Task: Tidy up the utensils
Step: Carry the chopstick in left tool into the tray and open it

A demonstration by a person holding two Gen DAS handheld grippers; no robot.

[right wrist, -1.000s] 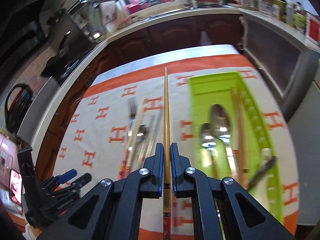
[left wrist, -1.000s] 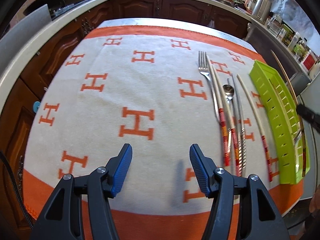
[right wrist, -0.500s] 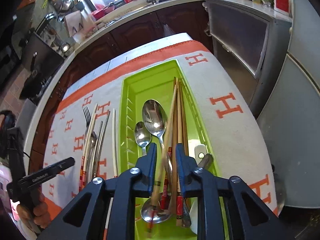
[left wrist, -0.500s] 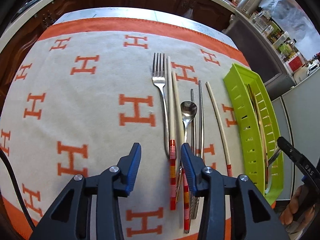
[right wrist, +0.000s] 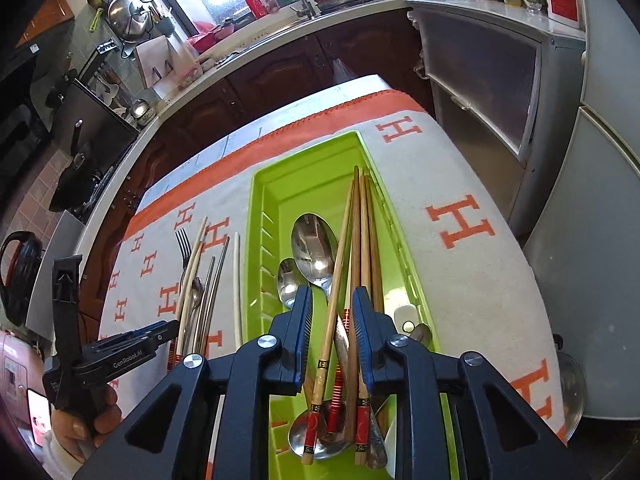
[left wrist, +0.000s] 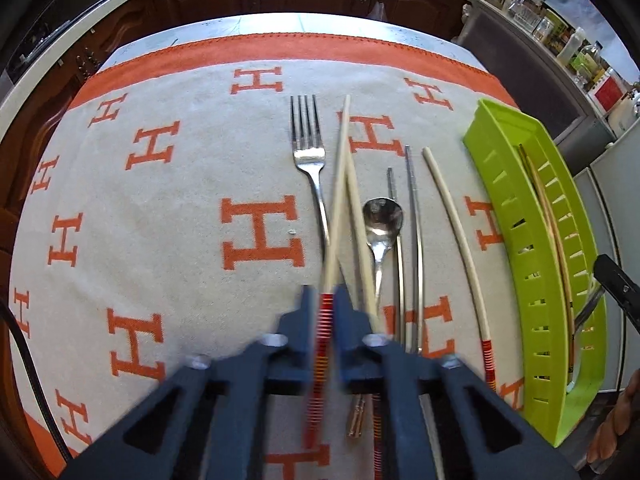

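My left gripper [left wrist: 326,300] is shut on the red-striped end of a cream chopstick [left wrist: 338,184], which now lies tilted across its twin [left wrist: 360,236]. Beside them on the cloth lie a fork [left wrist: 308,152], a spoon [left wrist: 382,220], two metal chopsticks [left wrist: 414,220] and a third cream chopstick [left wrist: 456,232]. My right gripper [right wrist: 332,320] hangs open over the green tray [right wrist: 256,240]. Under it, wooden chopsticks [right wrist: 362,232] and two spoons [right wrist: 314,248] lie in the tray, untouched by its pads. The left gripper [right wrist: 132,344] also shows in the right wrist view, in a person's hand.
An orange-and-white cloth [left wrist: 160,240] covers the table. Dark cabinets and a counter [right wrist: 280,36] run behind, and a fridge [right wrist: 600,200] stands close to the right. A white piece [right wrist: 406,314] sits in the tray's right side. The tray [left wrist: 520,208] lies at the cloth's right edge.
My left gripper moved right over the utensils and closed on the cream chopstick. My right gripper carried a wooden chopstick over the tray, opened, and the stick now lies in the tray.
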